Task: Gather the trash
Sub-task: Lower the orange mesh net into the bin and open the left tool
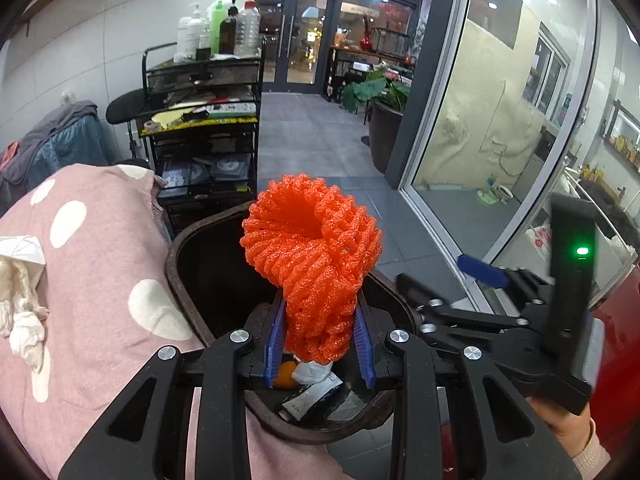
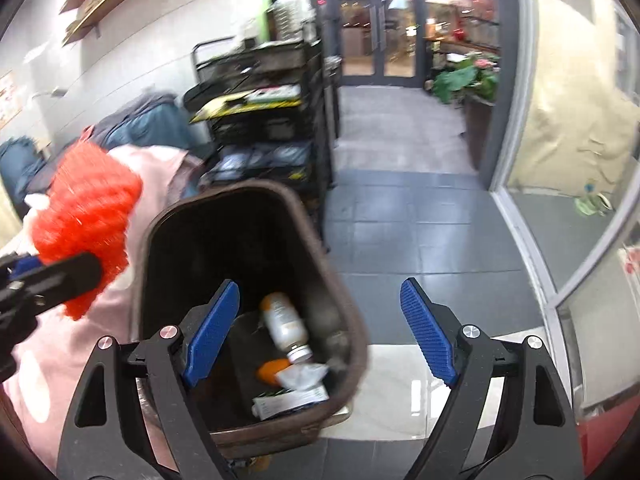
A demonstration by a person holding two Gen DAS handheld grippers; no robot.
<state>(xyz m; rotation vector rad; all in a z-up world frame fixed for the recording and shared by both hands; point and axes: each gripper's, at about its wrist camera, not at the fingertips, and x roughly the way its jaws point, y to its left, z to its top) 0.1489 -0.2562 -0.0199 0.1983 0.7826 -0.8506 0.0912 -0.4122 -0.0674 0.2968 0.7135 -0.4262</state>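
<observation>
My left gripper [image 1: 320,344] is shut on an orange foam fruit net [image 1: 312,256] and holds it above the open brown trash bin [image 1: 188,276]. The net also shows in the right wrist view [image 2: 86,224] at the left. The bin [image 2: 352,344] holds a bottle [image 2: 286,326], an orange piece [image 2: 272,372], crumpled white paper [image 2: 302,376] and a flat packet [image 2: 292,400]. My right gripper [image 2: 320,332] is open and empty, just above the bin's right rim; it shows at the right of the left wrist view [image 1: 480,272].
A pink dotted cloth [image 1: 92,280] with crumpled white tissues [image 1: 20,292] lies left of the bin. A black shelf cart [image 1: 204,128] with bottles stands behind. Grey tiled floor [image 1: 320,140] leads to glass doors. A potted plant [image 1: 384,120] and glass wall [image 1: 500,120] stand right.
</observation>
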